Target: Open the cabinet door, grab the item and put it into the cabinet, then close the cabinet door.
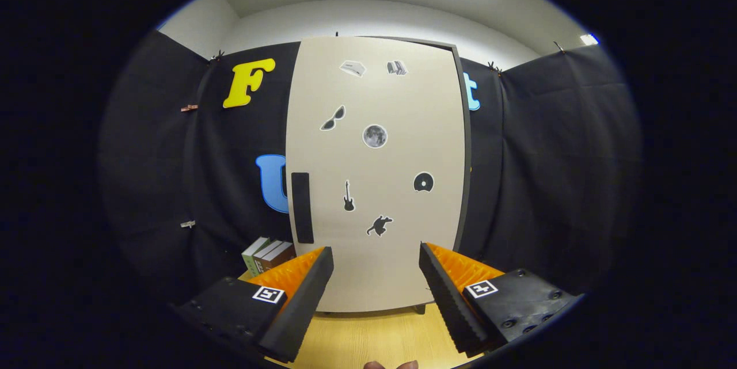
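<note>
Pale beige laminate forms the cabinet door point(377, 185), which is seen upright and closed, straight ahead of the gripper point(375, 288) and standing on a light wooden tabletop point(374, 340). The jaws are spread wide with nothing between them; no contact with the door is made. A dark vertical handle point(302, 208) is set near the door's left edge, just beyond the left finger, and small stickers are scattered over the panel. A dark frame edge point(465, 150) is visible along the door's right side, so the hinges are judged to lie there, although they cannot be seen.

The item to be stored is taken to be one of the boxes point(268, 255) lying on the table just left of the cabinet, behind the left finger; which one is meant cannot be told. The boxes are judged light, stiff and card-sided, best pinched across the narrow faces. The door is judged rigid and easily swung; hold is best taken at the handle, far from the hinge side.

Open table is available in front of the cabinet for the door's swing. Room is tighter on the left, where the boxes and the black cloth wall point(173, 173) stand near the handle edge.
</note>
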{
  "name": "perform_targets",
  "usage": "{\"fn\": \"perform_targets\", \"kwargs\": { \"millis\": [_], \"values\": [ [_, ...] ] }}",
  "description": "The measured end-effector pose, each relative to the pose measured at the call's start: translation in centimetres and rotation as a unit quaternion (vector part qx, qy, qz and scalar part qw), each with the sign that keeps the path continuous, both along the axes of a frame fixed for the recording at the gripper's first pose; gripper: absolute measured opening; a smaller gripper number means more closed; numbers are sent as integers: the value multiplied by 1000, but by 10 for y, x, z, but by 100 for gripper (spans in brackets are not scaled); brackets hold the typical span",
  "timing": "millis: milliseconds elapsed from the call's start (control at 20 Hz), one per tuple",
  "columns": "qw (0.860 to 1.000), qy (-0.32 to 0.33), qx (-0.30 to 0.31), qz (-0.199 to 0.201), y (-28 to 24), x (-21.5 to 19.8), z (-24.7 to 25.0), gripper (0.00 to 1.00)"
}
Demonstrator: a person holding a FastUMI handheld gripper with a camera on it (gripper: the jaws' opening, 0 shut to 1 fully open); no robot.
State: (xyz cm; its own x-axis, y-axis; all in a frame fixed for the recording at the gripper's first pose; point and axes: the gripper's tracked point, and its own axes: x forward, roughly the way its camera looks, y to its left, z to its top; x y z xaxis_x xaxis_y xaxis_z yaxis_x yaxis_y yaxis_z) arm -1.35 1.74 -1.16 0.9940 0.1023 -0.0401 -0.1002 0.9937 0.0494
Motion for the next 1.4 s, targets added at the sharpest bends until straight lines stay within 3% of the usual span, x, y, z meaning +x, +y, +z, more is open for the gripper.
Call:
{"fn": "perform_targets", "kwargs": {
  "millis": [1400],
  "values": [
    [1000, 3, 5, -4, 4, 10, -1, 98]
  ]
}}
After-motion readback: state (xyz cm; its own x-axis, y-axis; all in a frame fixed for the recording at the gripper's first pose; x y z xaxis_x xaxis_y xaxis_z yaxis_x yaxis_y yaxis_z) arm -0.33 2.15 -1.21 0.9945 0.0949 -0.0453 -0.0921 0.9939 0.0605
